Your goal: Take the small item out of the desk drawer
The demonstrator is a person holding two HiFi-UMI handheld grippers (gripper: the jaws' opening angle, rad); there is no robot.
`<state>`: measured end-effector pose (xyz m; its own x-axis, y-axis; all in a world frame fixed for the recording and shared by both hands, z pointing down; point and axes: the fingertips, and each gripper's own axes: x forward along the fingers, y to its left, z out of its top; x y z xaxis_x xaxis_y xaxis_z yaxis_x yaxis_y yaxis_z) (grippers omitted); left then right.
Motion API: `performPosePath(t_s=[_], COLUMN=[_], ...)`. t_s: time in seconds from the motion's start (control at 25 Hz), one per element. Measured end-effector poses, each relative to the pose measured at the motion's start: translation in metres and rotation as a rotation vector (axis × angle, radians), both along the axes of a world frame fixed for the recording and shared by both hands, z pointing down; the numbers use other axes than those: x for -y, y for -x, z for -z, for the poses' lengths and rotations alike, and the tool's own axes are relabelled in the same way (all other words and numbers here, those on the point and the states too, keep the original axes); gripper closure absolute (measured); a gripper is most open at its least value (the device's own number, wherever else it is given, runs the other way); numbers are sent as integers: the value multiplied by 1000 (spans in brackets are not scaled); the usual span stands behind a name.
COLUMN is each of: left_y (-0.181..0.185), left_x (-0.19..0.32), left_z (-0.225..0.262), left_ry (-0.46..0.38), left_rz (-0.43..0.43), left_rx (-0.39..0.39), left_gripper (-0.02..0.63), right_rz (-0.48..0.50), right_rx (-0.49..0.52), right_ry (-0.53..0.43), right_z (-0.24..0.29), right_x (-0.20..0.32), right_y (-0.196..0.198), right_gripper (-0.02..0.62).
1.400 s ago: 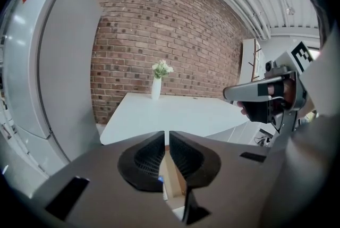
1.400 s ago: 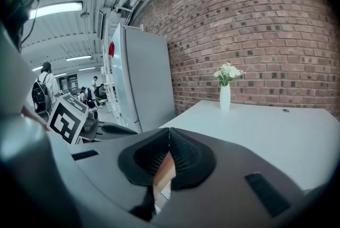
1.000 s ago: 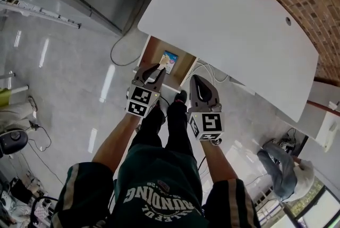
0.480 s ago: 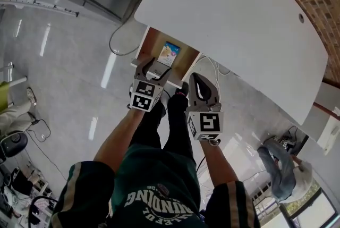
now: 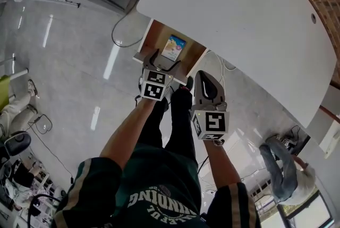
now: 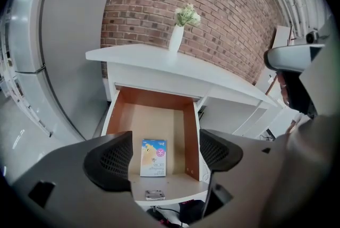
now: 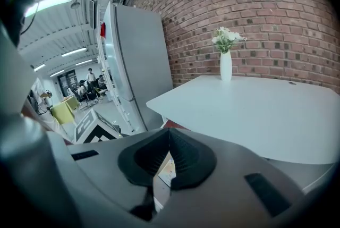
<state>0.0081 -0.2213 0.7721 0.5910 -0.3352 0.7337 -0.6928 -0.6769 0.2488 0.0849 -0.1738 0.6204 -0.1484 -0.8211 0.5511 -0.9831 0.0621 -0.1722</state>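
Observation:
The wooden desk drawer [image 5: 159,35] stands pulled out under the white desk [image 5: 239,14]. A small blue packet [image 5: 174,47] lies flat on the drawer's floor near its front. My left gripper [image 5: 161,64] hovers just in front of the drawer's front edge. Its jaws are opening and nothing is pressed between them. In the left gripper view the packet [image 6: 153,157] shows beyond the gap of the left gripper [image 6: 164,153]. My right gripper [image 5: 207,85] hangs beside it to the right, shut and empty; in its own view the right gripper [image 7: 168,157] has its pads together.
A white vase with flowers [image 6: 176,38] stands at the desk's back by the brick wall [image 6: 228,14]. A tall grey cabinet [image 7: 138,73] is left of the desk. Cables [image 5: 125,35] loop on the floor. The person's legs [image 5: 170,120] are below the grippers.
The left gripper's jaws have gone from shut at the drawer's front edge to wide apart. The right gripper stays shut beside it.

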Motion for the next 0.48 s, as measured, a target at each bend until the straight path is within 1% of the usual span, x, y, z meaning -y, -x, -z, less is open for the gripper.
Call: performPosePath(t_s=[0.16, 0.32, 0.48], left_y=[-3, -4, -13], left_x=[4, 4, 8], left_z=[-15, -34, -50], left_ry=[21, 32, 44], left_rz=[9, 8, -5], left_rx=[32, 68, 91], left_gripper=[216, 216, 216], right_rz=[10, -13, -24], right_rx=[-3, 5, 17], right_ry=[21, 50, 84], right_z=[-12, -25, -41], right_x=[-4, -6, -12], right_y=[1, 0, -2], right_gripper=[571, 571, 571])
